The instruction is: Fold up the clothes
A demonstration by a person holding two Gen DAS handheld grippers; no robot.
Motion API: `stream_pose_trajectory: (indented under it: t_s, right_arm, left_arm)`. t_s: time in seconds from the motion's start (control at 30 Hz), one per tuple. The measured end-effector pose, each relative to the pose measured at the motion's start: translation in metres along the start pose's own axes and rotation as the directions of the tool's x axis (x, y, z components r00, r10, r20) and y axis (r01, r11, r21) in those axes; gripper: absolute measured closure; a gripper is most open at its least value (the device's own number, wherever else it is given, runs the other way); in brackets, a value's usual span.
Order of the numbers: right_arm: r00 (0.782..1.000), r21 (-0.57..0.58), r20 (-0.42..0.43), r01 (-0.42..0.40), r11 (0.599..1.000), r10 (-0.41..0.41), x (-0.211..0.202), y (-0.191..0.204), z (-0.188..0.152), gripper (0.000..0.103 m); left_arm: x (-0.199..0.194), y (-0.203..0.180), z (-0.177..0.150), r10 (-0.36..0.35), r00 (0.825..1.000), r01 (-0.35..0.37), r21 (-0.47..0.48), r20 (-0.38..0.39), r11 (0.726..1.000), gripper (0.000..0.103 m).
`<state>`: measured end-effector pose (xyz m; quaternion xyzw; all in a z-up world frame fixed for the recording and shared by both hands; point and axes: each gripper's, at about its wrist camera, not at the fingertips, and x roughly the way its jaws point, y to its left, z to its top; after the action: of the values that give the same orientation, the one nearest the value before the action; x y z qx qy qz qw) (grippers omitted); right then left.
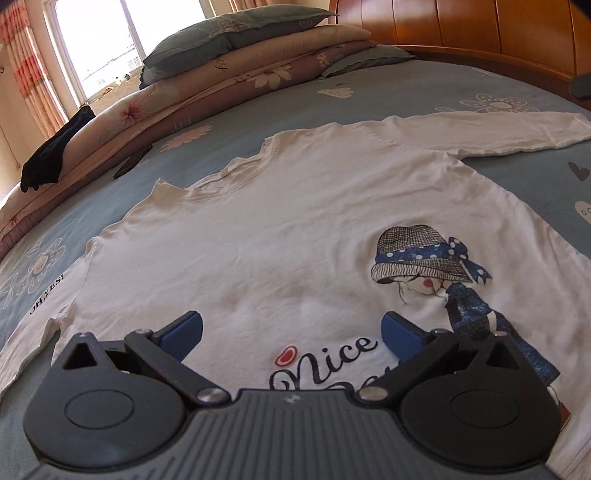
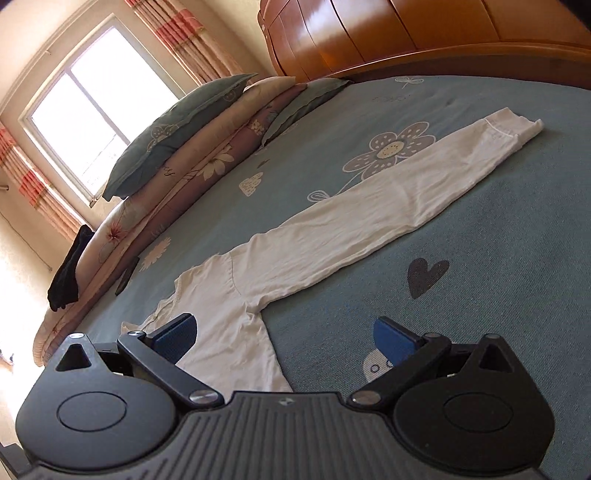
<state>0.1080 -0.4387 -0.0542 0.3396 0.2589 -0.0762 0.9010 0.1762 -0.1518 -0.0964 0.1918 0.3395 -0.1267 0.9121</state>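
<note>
Left wrist view: the left gripper [image 1: 291, 334] hangs with jaws spread wide, empty, over the white shirt [image 1: 280, 229] spread flat beneath and ahead. Right gripper [image 2: 284, 338], likewise spread and empty, has the sleeve [image 2: 369, 206] stretching away ahead.

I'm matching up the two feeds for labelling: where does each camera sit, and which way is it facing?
Left wrist: on the left gripper, low above the white shirt chest print, facing the window; open blue fingers show.
Right wrist: on the right gripper, by the armpit, looking along the outstretched sleeve; open fingers show.
Shared: shirt, stacked bedding, headboard.
</note>
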Motion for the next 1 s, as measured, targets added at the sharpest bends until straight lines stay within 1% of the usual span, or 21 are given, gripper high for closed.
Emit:
stream_pose_trajectory:
  t_s: [0.07,0.17,0.2,0.27,0.33,0.43,0.53,0.57,0.6,0.67,0.7,0.93,1.0]
  right_arm:
    - [1.0,-0.022,-0.015,-0.021,1.0,0.021,0.002,0.006,-0.003,0.0]
    - [0.999,-0.064,-0.022,-0.041,0.997,0.04,0.002,0.013,-0.006,0.0]
    - [0.999,-0.077,-0.02,-0.042,0.996,0.041,0.001,0.015,-0.007,0.0]
    - [0.999,-0.096,-0.012,-0.04,0.995,0.039,-0.002,0.017,-0.008,0.0]
    - [0.999,-0.088,-0.001,-0.032,0.996,0.032,-0.004,0.014,-0.007,0.0]
    - [0.999,-0.048,-0.004,-0.034,0.998,0.033,-0.005,0.007,-0.004,0.0]
    - [0.999,-0.002,-0.009,-0.042,0.999,0.042,-0.007,-0.002,0.0,0.0]
    - [0.999,0.006,-0.007,-0.045,0.999,0.045,-0.008,-0.004,0.001,0.0]
    - [0.999,0.013,-0.002,-0.048,0.999,0.048,-0.01,-0.005,0.002,0.0]
    - [0.998,0.025,0.007,-0.055,0.998,0.055,-0.013,-0.009,0.004,0.0]
    - [0.998,0.032,0.012,-0.058,0.998,0.057,-0.014,-0.011,0.005,0.0]
    - [0.999,0.077,0.019,-0.051,0.996,0.05,-0.017,-0.022,0.008,0.0]
    - [0.998,0.08,0.02,-0.053,0.995,0.051,-0.018,-0.024,0.009,0.0]
  left_arm:
    - [-0.01,-0.005,-0.005,-0.058,0.998,0.058,-0.007,-0.012,0.998,0.001]
    - [-0.018,-0.012,-0.002,-0.121,0.993,0.121,0.036,-0.007,0.992,0.001]
    - [-0.019,-0.012,0.003,-0.125,0.992,0.124,0.035,0.017,0.992,0.001]
    - [-0.019,-0.01,0.016,-0.104,0.992,0.103,0.023,0.07,0.994,0.001]
    - [-0.011,-0.01,0.029,-0.087,0.992,0.087,0.003,0.086,0.996,0.001]
    - [0.006,-0.016,0.04,-0.106,0.993,0.108,-0.037,0.054,0.993,0.001]
    - [0.02,-0.036,0.033,-0.14,0.99,0.14,-0.014,0.002,0.99,0.001]
    - [0.02,-0.043,0.029,-0.158,0.987,0.158,-0.017,-0.011,0.987,0.001]
    - [0.015,-0.048,0.028,-0.201,0.98,0.201,-0.01,-0.005,0.98,0.001]
    - [0.003,-0.058,0.028,-0.307,0.952,0.306,0.024,0.017,0.952,0.001]
    - [0.002,-0.061,0.03,-0.314,0.949,0.313,0.032,0.024,0.949,0.001]
    - [0.014,-0.075,0.051,-0.206,0.977,0.204,0.046,0.054,0.978,0.001]
    - [0.019,-0.08,0.051,-0.238,0.971,0.236,0.045,0.033,0.971,0.001]
